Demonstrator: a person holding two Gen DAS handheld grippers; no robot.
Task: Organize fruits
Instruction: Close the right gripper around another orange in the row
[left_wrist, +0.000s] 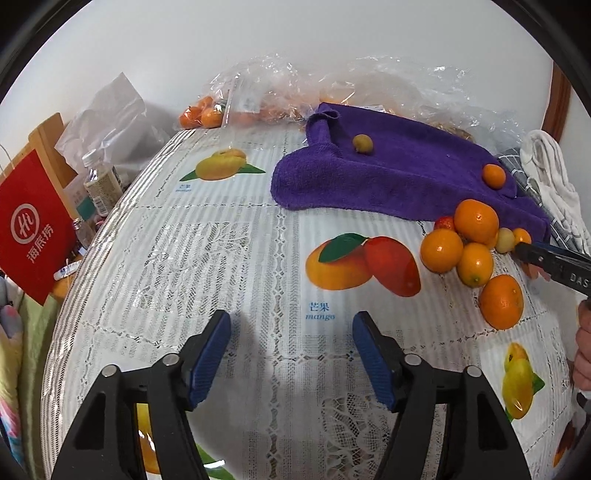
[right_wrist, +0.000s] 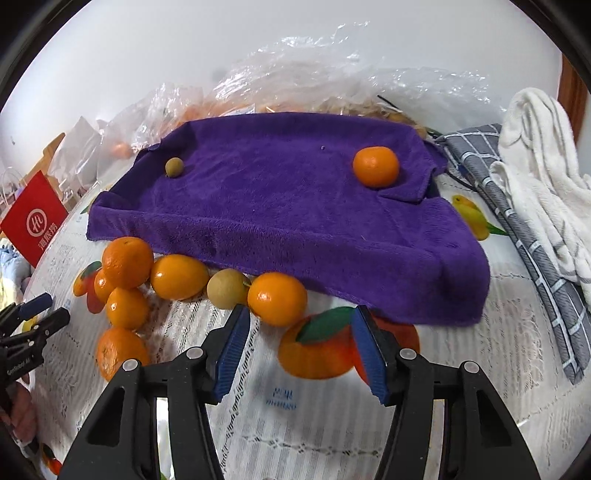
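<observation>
The right gripper (right_wrist: 300, 345) hangs wide open and empty just short of an orange (right_wrist: 277, 298) at the near edge of the purple towel (right_wrist: 295, 206). The left gripper (left_wrist: 291, 360), equally open and empty, hovers over bare tablecloth (left_wrist: 236, 258). One orange (right_wrist: 376, 166) and one small brown fruit (right_wrist: 174, 167) lie well apart on the towel; the remaining fruits (right_wrist: 147, 280) cluster beside it. A sound grasp likely means centring the jaws around the nearest orange without nudging its tan neighbour (right_wrist: 227, 288).
</observation>
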